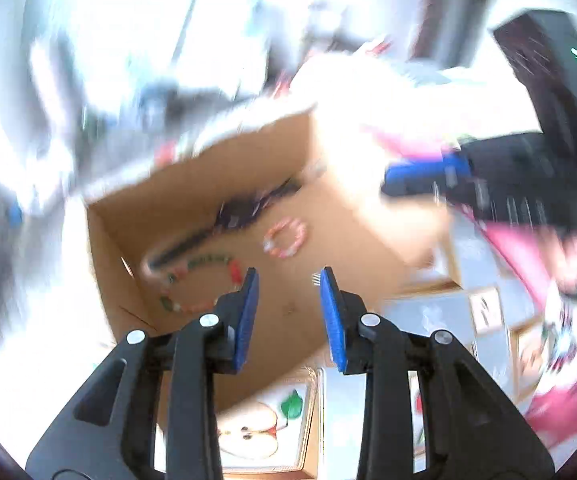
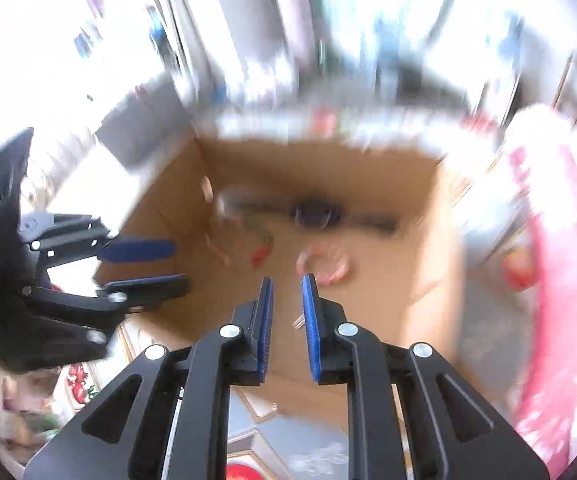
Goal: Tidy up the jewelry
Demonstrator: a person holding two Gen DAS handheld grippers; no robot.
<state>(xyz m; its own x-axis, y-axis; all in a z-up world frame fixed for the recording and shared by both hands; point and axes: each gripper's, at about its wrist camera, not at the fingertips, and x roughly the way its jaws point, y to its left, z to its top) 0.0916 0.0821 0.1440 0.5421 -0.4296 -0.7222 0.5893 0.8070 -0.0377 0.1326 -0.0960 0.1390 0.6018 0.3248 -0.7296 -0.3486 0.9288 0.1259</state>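
Jewelry lay in the cardboard box (image 1: 288, 312) ahead of both grippers; the pink bead bracelet (image 1: 285, 238) looked light and limp, best pinched across its strand. Left gripper (image 1: 287, 280) stood open, empty; right gripper (image 2: 287, 286) was slightly parted, holding nothing.

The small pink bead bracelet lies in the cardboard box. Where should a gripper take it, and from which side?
Grip the pink bead bracelet across one stretch of its ring, one finger inside the loop and one outside, coming from above. It seems to lie flat and alone on the floor of the cardboard box, and the box walls block any sideways approach. Blur hides finer detail.
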